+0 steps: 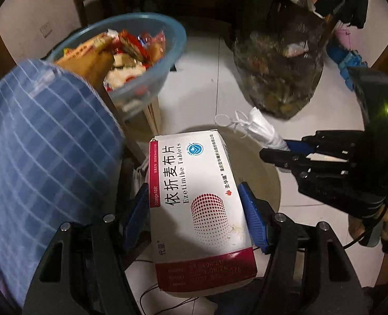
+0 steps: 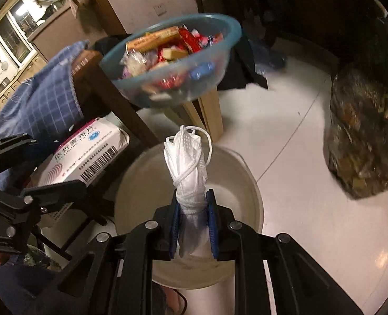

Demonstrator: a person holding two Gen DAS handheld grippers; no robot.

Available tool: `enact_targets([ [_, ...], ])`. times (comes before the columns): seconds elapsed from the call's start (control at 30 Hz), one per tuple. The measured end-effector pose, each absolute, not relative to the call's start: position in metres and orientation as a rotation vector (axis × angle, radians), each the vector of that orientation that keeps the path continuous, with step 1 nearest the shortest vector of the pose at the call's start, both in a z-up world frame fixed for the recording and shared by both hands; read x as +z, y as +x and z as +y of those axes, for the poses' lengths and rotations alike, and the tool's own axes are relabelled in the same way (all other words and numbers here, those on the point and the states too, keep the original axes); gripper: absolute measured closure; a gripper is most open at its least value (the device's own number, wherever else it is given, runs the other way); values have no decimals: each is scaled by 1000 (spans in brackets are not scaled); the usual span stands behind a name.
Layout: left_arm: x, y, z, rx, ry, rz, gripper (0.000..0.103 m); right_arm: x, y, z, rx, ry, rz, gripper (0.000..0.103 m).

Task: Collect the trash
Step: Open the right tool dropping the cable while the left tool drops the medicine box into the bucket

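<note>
White rolled mask (image 2: 190, 168) pinched in right gripper (image 2: 194, 223), directly over beige bin (image 2: 249, 183); left gripper (image 1: 194, 210) clamps tablet box (image 1: 194, 197) lengthwise, beside.

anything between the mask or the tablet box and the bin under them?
Nothing visible. The right hand-held gripper holds the rolled face mask right over the open beige bin. The left hand-held gripper holds the tablet box over the bin's near edge; no lid or object intervenes.

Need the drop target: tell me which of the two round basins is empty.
The beige basin on the floor beneath both grippers is empty; the blue bowl higher up on the stool is heaped with wrappers.
</note>
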State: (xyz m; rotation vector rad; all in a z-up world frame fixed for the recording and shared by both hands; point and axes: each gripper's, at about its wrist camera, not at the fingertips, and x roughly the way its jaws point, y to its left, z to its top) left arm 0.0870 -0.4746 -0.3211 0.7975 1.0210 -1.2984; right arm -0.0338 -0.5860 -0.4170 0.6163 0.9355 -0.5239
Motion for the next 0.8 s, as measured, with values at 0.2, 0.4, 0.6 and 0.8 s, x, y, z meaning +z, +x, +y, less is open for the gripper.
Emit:
enact_targets([
  [0.2, -330, 90, -473, -1292, 804, 1038, 38, -427, -30, -582, -516, 626, 949, 83],
  [0.4, -330, 90, -475, -1281, 806, 1021, 37, -421, -29, -581, -522, 622, 940, 60],
  [0.6, -329, 89, -476, -1287, 815, 1010, 37, -414, -33, -586, -563, 608, 910, 51],
  [0.8, -330, 90, -478, -1274, 824, 1001, 37, -409, -41, -594, -606, 601, 882, 47],
])
